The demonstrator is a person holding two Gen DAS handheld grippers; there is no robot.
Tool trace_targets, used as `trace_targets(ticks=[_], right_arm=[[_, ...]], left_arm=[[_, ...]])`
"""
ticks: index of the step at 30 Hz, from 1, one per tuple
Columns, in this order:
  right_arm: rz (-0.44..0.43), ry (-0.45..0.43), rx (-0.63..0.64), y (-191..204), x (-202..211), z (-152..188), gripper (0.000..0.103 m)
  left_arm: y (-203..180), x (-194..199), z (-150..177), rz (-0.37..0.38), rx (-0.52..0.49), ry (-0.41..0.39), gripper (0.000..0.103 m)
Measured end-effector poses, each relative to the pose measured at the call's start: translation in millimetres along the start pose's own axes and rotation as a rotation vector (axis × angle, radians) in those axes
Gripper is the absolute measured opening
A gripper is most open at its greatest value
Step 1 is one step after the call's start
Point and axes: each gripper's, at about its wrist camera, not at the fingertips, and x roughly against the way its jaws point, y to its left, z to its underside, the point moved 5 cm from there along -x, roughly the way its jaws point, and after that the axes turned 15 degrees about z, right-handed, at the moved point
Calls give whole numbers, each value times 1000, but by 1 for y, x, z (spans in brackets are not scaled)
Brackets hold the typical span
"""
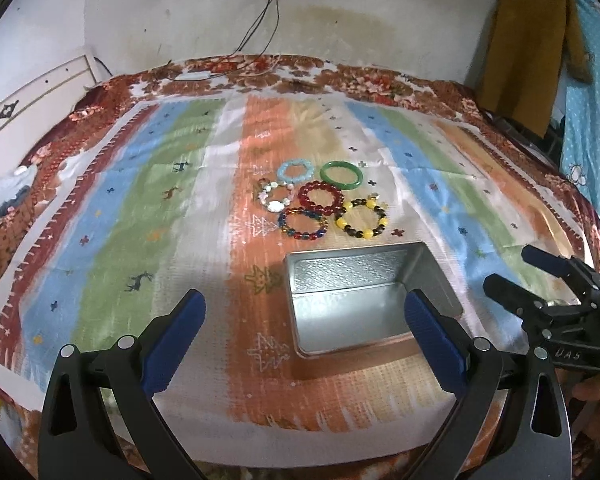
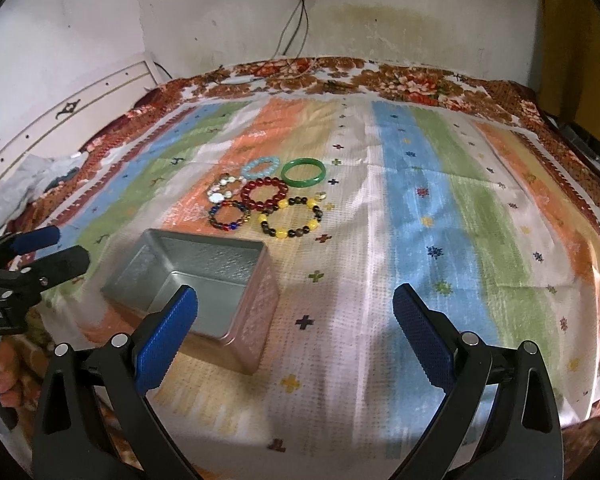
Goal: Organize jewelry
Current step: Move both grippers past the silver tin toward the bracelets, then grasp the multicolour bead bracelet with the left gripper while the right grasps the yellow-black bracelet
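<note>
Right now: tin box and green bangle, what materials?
Tin box: looks like thin sheet metal, silvery, semi-matte, embossed pattern on its floor and outer wall. Green bangle: one solid glossy ring with highlights, likely jade or glass; cannot tell which.

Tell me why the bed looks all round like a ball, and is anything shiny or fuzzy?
Both wrist views use fisheye lenses, so the striped cloth bulges and the corners go black. In the left wrist view the metal tin shows a bright sheen on its inner wall. In the right wrist view the bracelets look slightly soft, the gripper fingers sharper.
</note>
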Motion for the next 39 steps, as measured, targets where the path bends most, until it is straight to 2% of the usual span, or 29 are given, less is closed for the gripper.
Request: trace_targets(ticks=[6, 18, 24, 35, 39], right_arm=[[12, 53, -15, -5, -18, -10, 99], [-15, 37, 43, 3, -35, -36, 99], [-51, 59, 41, 5, -48, -47, 99], [-34, 173, 20, 1, -92, -60, 99], [-29, 204, 21, 1, -105, -63, 99]], left_arm=[[9, -10, -15, -16, -9, 15, 98], [29, -41, -43, -22, 21, 79, 97], [41, -61, -54, -24, 35, 122, 97], [61, -103, -68, -1, 90, 224, 97], [67, -118, -71, 28, 121, 263, 97]])
